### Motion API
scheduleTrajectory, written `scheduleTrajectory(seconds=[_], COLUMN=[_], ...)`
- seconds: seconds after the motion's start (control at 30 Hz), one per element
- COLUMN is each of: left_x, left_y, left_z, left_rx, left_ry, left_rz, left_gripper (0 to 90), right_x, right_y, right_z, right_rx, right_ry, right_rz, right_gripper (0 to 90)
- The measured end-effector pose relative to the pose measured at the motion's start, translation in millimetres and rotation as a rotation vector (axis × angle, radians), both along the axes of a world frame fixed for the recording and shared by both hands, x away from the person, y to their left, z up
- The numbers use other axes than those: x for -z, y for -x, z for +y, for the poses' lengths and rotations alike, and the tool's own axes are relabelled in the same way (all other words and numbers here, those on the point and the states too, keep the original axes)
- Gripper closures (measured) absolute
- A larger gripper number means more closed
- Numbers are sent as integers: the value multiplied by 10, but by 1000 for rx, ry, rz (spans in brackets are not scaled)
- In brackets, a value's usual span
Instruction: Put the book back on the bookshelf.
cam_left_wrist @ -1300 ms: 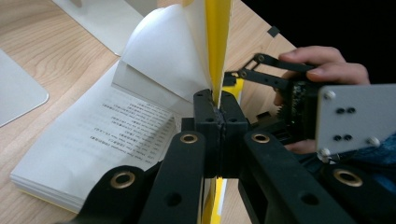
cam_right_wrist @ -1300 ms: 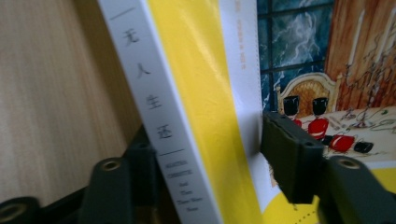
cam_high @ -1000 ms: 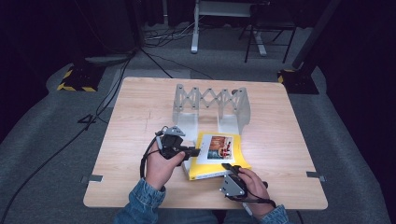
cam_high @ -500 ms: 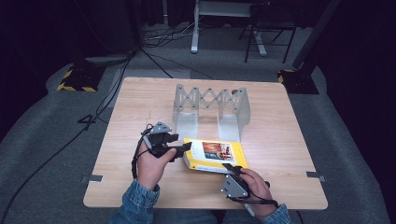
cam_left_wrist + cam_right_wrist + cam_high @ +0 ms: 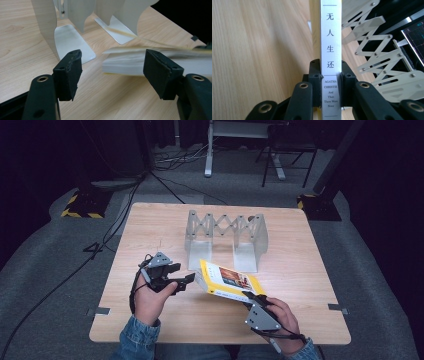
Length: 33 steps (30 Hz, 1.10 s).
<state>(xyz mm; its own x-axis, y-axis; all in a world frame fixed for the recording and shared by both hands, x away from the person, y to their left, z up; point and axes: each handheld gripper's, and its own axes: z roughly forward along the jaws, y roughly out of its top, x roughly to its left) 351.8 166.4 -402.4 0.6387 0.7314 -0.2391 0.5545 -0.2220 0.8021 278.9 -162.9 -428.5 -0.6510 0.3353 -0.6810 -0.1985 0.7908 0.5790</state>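
The book (image 5: 227,280) is clamped by its spine in the right gripper (image 5: 252,298) and tilted above the surface (image 5: 150,227), near the rack (image 5: 225,237), probably for shelving. The left gripper (image 5: 187,281) has just been opened, empty, so the book is released.

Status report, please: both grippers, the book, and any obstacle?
Left gripper open, jaws just opened, off the book. Right gripper shut on the book's spine, near end lifted off the table. Expanding book rack stands close behind.

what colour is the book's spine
White, with black lettering on the book; clearest in the right gripper view.
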Motion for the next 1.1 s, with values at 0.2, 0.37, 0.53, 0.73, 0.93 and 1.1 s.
scheduleTrajectory(seconds=[0.2,0.37,0.53,0.73,0.93,1.1], left_x=[20,36,89,160,259,314], left_y=[60,129,189,239,242,214], left_z=[129,214,323,461,539,563], left_rx=[-31,-49,-71,-107,-121,-104], left_ry=[-26,-28,-40,-58,-74,-93], left_rz=[3,4,19,34,55,50], left_gripper=[309,307,305,302,302,299], right_x=[-127,-185,-271,-416,-497,-543], right_y=[19,12,-10,-75,-151,-203], right_z=[-70,-92,-109,-160,-210,-237], right_rx=[-3,-7,-9,-5,17,37], right_ry=[-52,-82,-110,-179,-237,-271], right_rz=[5,11,16,17,26,35], right_gripper=[762,762,762,762,762,763])
